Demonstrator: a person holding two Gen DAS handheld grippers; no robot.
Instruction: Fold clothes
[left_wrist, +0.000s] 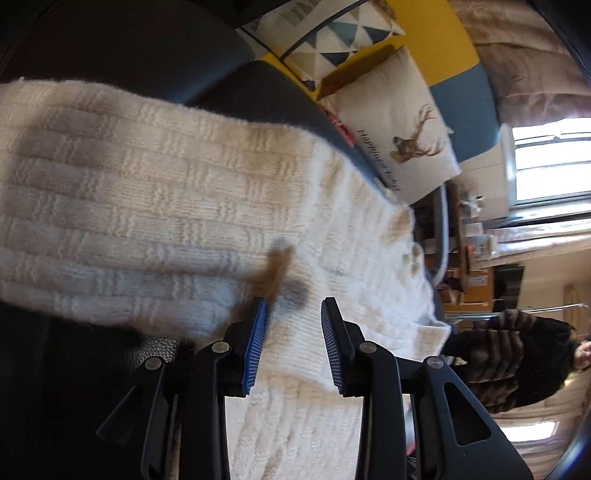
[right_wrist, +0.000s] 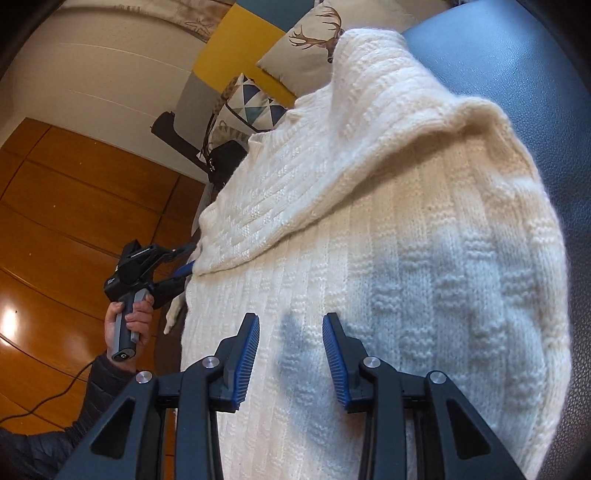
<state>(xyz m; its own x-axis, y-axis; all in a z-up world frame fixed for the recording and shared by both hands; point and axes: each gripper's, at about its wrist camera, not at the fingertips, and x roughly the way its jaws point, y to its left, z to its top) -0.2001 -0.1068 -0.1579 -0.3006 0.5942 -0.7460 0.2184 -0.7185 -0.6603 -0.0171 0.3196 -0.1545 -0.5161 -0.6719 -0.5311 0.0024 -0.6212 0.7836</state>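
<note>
1. My left gripper (left_wrist: 293, 306) hangs over the white knitted sweater (left_wrist: 155, 206), its two blue-padded fingers (left_wrist: 255, 347) partly apart with a clear gap between them. Nothing is clamped there; only the knit lies below the gap.
2. In the left wrist view, the sweater runs from directly under this gripper out ahead and off to its left, spread across a dark leather seat (left_wrist: 258, 92).
3. Ahead and to the right of the left gripper, past the sweater's edge, a deer-print cushion (left_wrist: 399, 140) leans, with a triangle-patterned cushion (left_wrist: 332, 37) beyond it.
4. My right gripper (right_wrist: 291, 320) also stands partly open above the sweater (right_wrist: 406, 258). Its pads (right_wrist: 338, 365) are off the fabric as far as I can see, and it holds nothing.
5. Ahead of the right gripper, one layer of the sweater lies folded over the body of the garment, its thick rounded edge crossing the view from the left side up to the right.
6. To the left of the right gripper, at the sweater's far edge, I see the left gripper (right_wrist: 186, 266) held by a hand (right_wrist: 129, 321) in a dark sleeve (right_wrist: 99, 391). Its tips are against the edge of the folded layer; whether they touch the knit I cannot tell.
7. A wooden floor (right_wrist: 74, 221) lies beyond that hand.
</note>
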